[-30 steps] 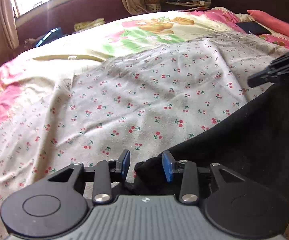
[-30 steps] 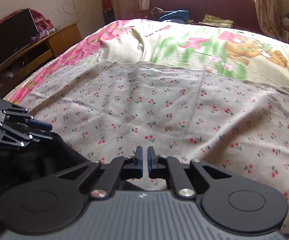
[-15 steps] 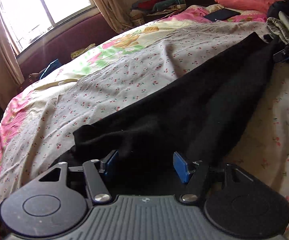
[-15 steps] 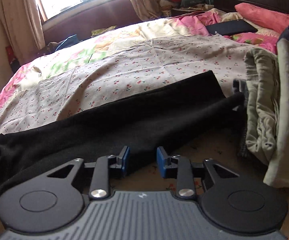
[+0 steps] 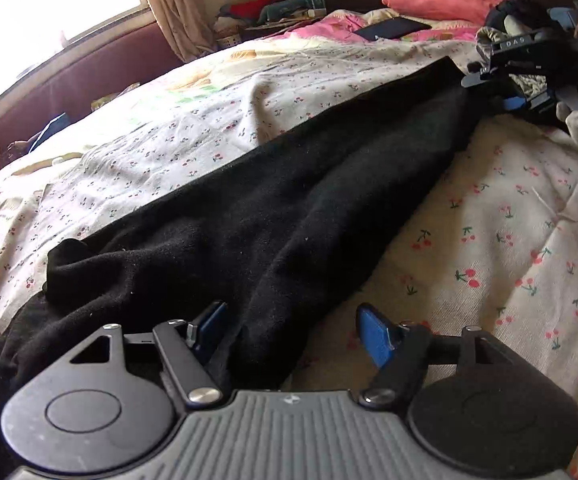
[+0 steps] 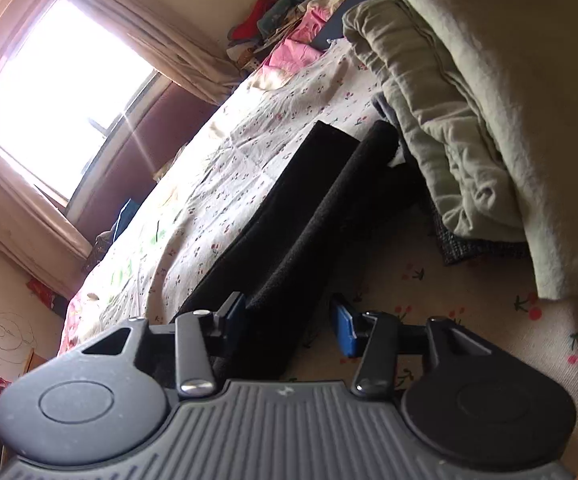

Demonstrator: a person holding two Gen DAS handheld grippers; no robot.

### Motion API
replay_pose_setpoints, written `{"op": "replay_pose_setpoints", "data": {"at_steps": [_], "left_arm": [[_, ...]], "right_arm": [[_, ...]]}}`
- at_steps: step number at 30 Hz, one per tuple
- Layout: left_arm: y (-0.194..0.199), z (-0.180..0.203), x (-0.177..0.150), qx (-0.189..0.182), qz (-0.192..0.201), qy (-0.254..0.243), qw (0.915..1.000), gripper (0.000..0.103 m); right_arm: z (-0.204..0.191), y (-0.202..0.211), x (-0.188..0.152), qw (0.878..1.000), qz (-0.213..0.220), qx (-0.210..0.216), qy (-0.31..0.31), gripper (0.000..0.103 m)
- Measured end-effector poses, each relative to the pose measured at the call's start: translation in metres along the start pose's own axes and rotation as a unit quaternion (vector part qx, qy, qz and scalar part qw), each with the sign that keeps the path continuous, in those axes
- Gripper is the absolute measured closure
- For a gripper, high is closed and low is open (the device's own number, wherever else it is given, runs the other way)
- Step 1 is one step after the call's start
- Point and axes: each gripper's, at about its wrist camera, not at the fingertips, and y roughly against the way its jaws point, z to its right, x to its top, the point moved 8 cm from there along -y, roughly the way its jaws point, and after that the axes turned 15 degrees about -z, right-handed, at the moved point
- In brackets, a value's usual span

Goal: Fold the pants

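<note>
Black pants (image 5: 289, 200) lie stretched out long across the cherry-print bedsheet (image 5: 509, 240). My left gripper (image 5: 293, 332) is open at the near end, its jaws astride a fold of the black cloth. My right gripper (image 6: 289, 320) is open at the other end, tilted sideways, its jaws astride the near leg of the pants (image 6: 301, 216). The two leg ends lie side by side farther off in that view. The right gripper also shows in the left wrist view (image 5: 505, 92), at the far end of the pants.
A pile of olive-green clothes (image 6: 469, 100) lies just right of the pant legs. A pink pillow (image 5: 441, 2) and a dark flat item (image 5: 393, 28) lie at the bed's head. A window (image 6: 61, 92) with curtains is behind the bed.
Both grippers have opened wider and come closer to the pants. The right gripper has rolled to a tilted pose near the leg ends. The pants now lie flatter on the bed.
</note>
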Motion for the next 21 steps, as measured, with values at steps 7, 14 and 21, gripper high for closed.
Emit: {"op": "replay_pose_setpoints", "data": {"at_steps": [7, 14, 21], "left_arm": [[0.009, 0.028, 0.023, -0.015, 0.049, -0.018, 0.9985, 0.02], [-0.007, 0.045, 0.046, -0.026, 0.06, -0.012, 0.9978, 0.02], [-0.023, 0.05, 0.06, -0.041, 0.056, -0.002, 0.9976, 0.018]], "right_arm": [[0.023, -0.001, 0.001, 0.996, 0.054, 0.025, -0.067, 0.048], [0.028, -0.025, 0.031, 0.996, 0.069, -0.016, -0.063, 0.096], [-0.021, 0.004, 0.05, 0.995, 0.102, 0.007, -0.002, 0.097]]}}
